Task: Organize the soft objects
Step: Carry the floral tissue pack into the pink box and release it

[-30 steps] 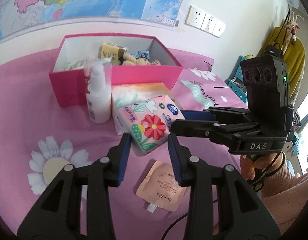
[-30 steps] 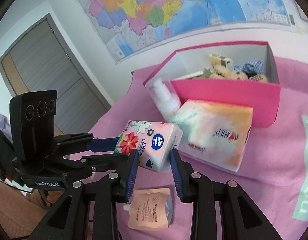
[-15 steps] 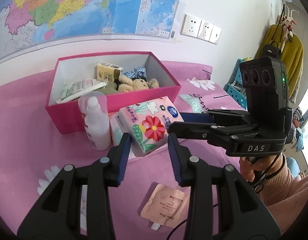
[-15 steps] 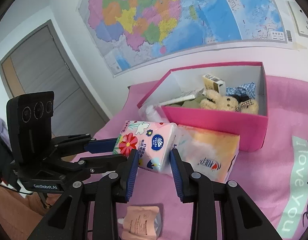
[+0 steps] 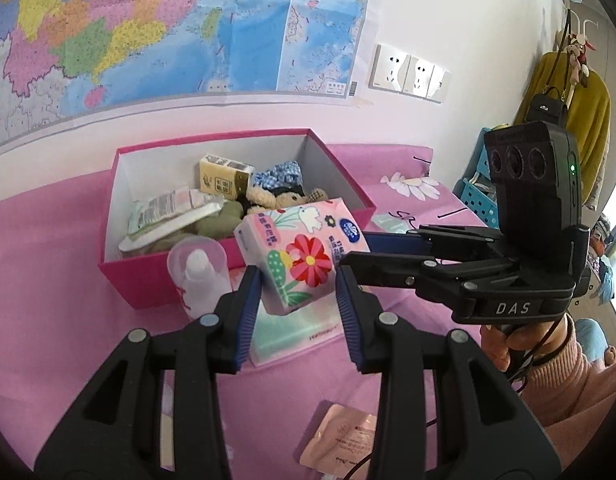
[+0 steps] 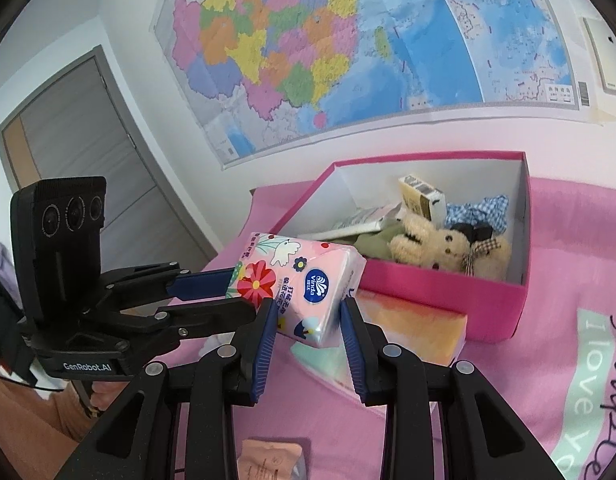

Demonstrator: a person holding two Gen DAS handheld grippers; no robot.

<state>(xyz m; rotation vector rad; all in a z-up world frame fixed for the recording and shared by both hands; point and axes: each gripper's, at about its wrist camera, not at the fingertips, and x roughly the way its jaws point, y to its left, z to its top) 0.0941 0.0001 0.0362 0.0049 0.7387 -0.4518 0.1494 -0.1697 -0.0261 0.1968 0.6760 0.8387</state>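
A pink flowered tissue pack [image 5: 302,254] is held in the air between both grippers, above the table in front of the pink box [image 5: 236,268]. My left gripper [image 5: 298,300] is shut on its near end. My right gripper [image 6: 308,320] is shut on its other end; the pack also shows in the right wrist view [image 6: 296,276]. The box [image 6: 435,292] holds a teddy bear [image 6: 447,248], a blue checked cloth [image 6: 477,214], a small yellow carton [image 6: 421,198] and a flat packet [image 5: 168,210].
A larger tissue pack [image 6: 415,320] lies on the pink cloth in front of the box. A clear-capped bottle [image 5: 198,272] stands by the box's front wall. A peach sachet [image 5: 339,438] lies near me. A wall map, sockets and a door are behind.
Both grippers have lifted the flowered tissue pack up and toward the box. The larger pack, bottle and sachet stayed on the cloth and now sit lower in view.
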